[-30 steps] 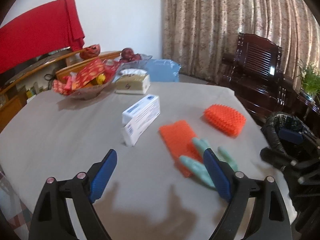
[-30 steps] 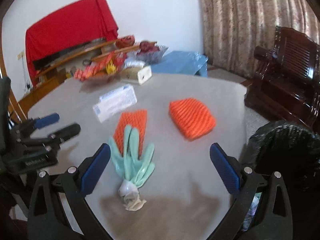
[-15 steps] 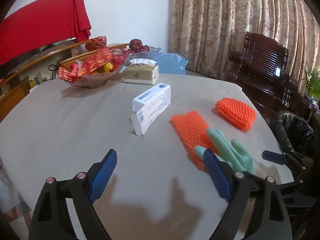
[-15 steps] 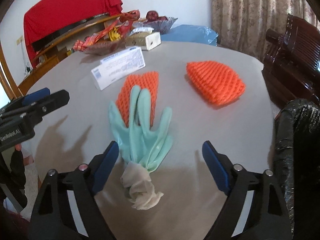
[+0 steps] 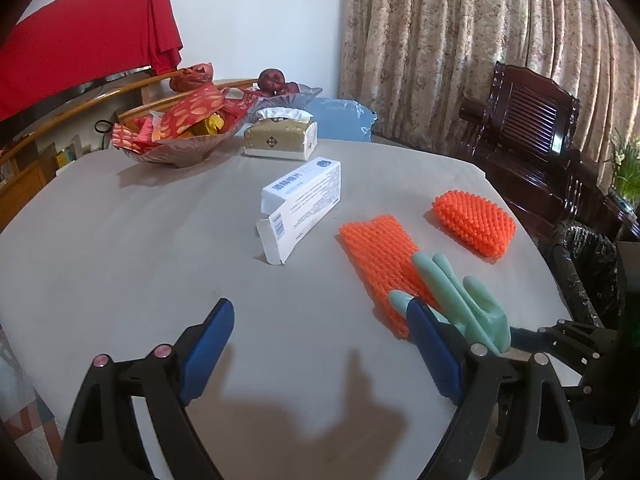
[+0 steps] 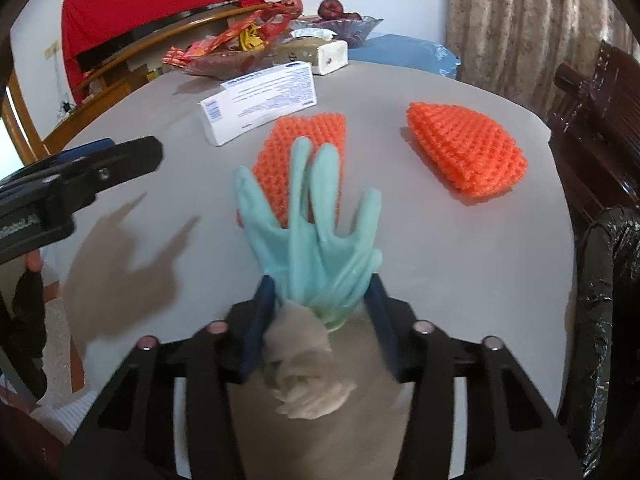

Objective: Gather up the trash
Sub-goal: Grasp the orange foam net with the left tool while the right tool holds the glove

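Right gripper (image 6: 320, 300) has just been closing, pads pinching the limp, light green glove (image 6: 316, 216) at its bunched cuff, the sound place to hold it, while left gripper (image 5: 316, 344) gapes empty beside it.

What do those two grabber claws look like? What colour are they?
Both are alike. The left gripper and the right gripper have chunky black plastic frames with cut-out holes, and each has two flat blue fingers. Small round pinkish-silver pins sit at the joints. Part of a white word is printed on the left gripper's side, but it is too blurred to read.
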Available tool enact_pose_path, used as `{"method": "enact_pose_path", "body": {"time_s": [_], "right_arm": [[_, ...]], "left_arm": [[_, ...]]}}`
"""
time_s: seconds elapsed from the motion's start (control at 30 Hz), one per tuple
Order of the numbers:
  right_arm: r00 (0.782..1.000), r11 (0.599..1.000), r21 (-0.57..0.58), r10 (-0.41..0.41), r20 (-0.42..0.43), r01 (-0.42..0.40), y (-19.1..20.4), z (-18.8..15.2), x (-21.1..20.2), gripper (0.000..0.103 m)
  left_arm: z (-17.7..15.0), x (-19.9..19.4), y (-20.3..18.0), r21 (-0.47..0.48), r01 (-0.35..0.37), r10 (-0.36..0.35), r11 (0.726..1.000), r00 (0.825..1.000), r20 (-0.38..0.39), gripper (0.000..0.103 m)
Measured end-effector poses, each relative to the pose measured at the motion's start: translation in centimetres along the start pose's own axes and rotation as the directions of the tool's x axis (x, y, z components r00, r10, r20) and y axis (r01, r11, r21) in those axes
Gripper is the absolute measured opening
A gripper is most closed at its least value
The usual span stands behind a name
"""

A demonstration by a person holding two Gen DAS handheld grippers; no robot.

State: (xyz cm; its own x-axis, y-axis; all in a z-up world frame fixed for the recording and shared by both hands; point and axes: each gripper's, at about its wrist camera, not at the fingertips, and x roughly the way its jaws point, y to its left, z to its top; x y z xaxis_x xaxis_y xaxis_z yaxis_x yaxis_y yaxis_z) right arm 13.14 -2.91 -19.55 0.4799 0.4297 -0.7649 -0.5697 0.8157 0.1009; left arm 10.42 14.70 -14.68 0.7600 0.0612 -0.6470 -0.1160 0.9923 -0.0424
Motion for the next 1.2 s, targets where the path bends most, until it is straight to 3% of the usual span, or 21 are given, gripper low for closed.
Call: {"method": "enact_pose_path", "body": {"time_s": [0.2, 0.8, 1.2], "right_arm": [[1.000, 1.000, 0.030, 0.008, 0.029, -0.008, -1.1, 0.7, -1.0, 0.027], [0.981, 0.984, 0.168, -0.086, 0.174, 0.056, -6.7, 3.4, -5.4, 0.026], [0.982, 0.978, 0.196, -0.098, 0.160, 0.065, -8.1, 3.0, -4.8, 0.026]], "left_arm": [[0.3, 0.2, -0.9, 0.015, 0.010, -0.010, 1.000, 1.000, 0.000, 0.086], [1.9, 3.5, -5.2, 0.053, 0.060, -0.059, 0.997, 0.998, -0.022, 0.086], [1.6, 8.8, -7.9, 0.005, 0.000, 0.001, 1.000, 0.993, -0.120, 0.086]]}}
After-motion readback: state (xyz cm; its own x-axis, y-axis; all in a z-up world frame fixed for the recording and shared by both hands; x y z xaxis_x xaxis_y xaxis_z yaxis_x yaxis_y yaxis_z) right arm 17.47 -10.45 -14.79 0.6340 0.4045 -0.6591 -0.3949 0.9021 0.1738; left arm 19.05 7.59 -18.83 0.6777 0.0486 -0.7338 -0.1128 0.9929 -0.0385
